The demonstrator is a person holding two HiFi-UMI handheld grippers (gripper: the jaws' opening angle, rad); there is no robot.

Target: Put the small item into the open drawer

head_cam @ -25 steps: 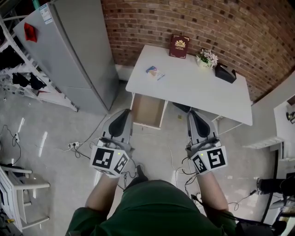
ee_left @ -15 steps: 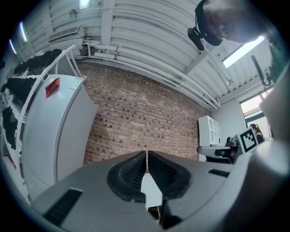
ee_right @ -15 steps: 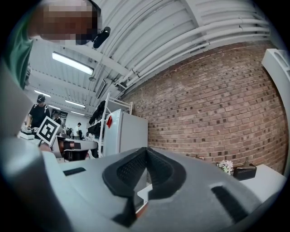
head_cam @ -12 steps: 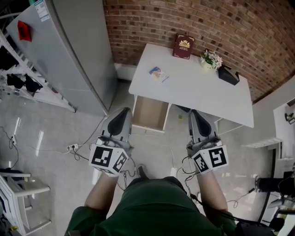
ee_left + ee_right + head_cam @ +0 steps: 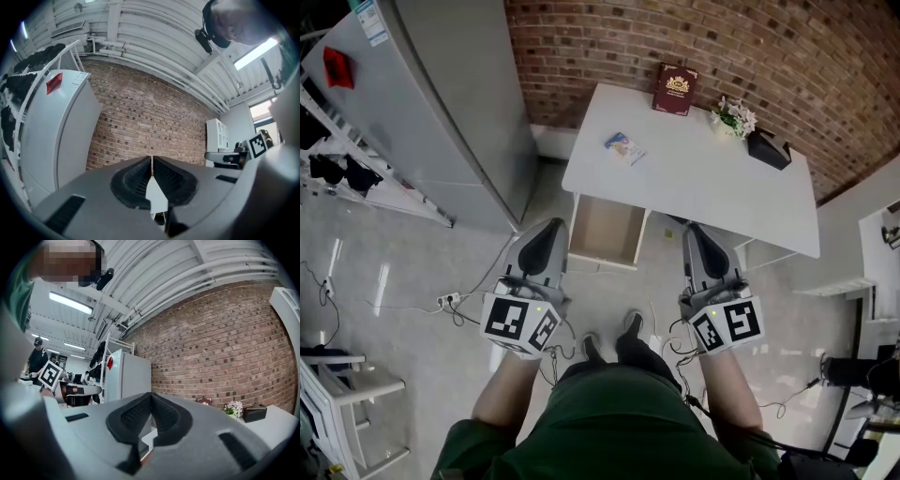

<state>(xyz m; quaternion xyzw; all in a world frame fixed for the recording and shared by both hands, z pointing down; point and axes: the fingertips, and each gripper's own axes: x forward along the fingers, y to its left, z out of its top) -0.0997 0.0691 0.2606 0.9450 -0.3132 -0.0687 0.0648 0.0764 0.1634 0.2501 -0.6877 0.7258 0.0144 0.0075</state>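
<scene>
My left tool (image 5: 549, 228) and right tool (image 5: 695, 231) hang over the floor, near side of the tabletop (image 5: 703, 187). Both have their jaws pressed together with nothing between them. The small item (image 5: 623, 147) lies on the tabletop's far left part, apart from the open drawer (image 5: 605, 230) below its near left edge.

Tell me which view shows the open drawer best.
The head view: it looks down into the open drawer, pulled out from under the white table, with its inside in sight. The left gripper view and the right gripper view look out over shut jaws; neither shows the drawer clearly.
</scene>
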